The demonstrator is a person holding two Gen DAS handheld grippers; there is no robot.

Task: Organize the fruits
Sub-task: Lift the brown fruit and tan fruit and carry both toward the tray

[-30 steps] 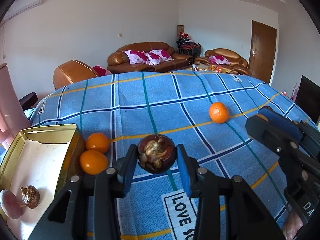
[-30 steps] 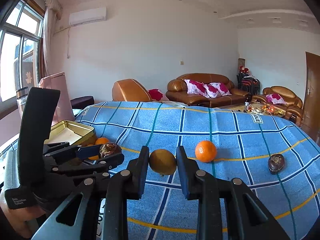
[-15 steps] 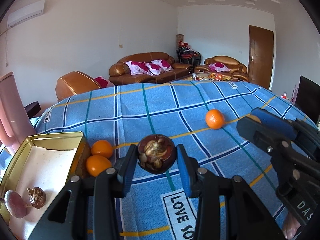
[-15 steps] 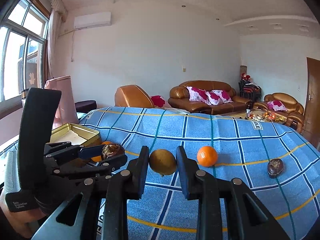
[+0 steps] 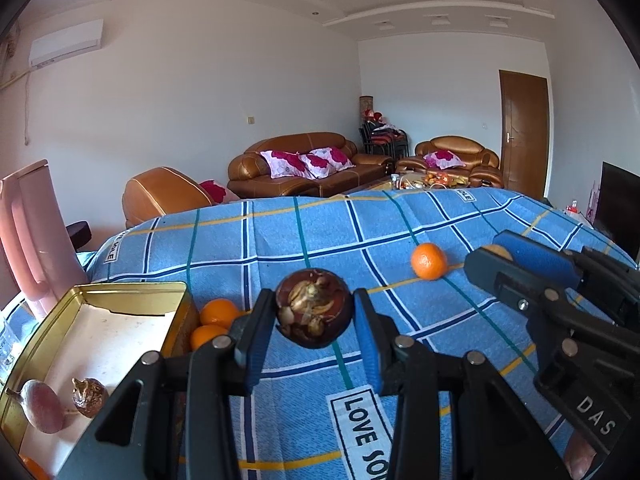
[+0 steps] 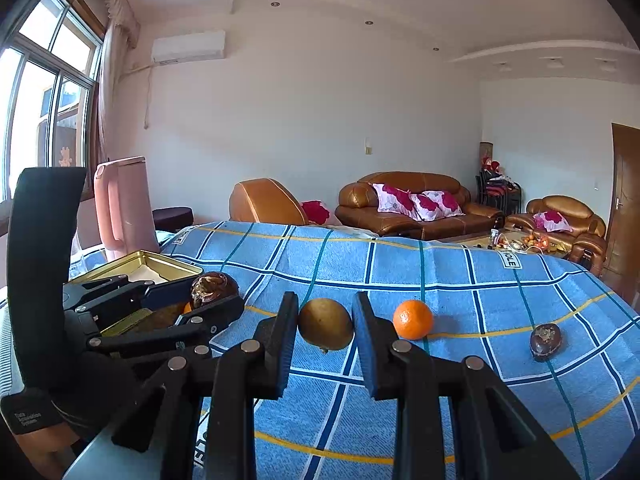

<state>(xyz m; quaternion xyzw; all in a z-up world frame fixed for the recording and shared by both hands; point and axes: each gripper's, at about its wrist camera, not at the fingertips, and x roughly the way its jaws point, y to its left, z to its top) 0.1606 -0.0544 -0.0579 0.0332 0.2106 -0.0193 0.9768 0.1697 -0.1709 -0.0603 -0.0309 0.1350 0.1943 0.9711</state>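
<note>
Both grippers are loaded. The left gripper [image 5: 314, 314] is pinched on a dark purple-brown fruit [image 5: 314, 312], dried stem cap facing the camera, pads on its L and R sides near the widest part, held clear above the blue checked cloth [image 5: 280, 248]. Judging by looks: hard rind, round, fairly light, prob. a bit brittle, so a firm squeeze across the middle is right; grabbing near top or bottom would likely let it squirt out. The right gripper [image 6: 325, 326] is clamped on a yellow-brown round fruit [image 6: 326, 323], also side to side at mid-height; the skin looks smooth, maybe slippery, the flesh prob. softer, so I'd go easy on pressure. The gold tin [image 5: 132, 292] sits just left of and below the left gripper, w/ a reddish fruit [image 5: 42, 406] and another small brown one [image 5: 89, 402] already in its near corner; two oranges [image 5: 218, 312] lie on the cloth touching or just beside the tin's right wall. A third orange [image 6: 413, 319] lies on the cloth just right of the right gripper, and a dark fruit [image 6: 546, 342] farther right, well apart. Seen from the right wrist, the left gripper w/ its fruit hangs near the tin's edge.
</note>
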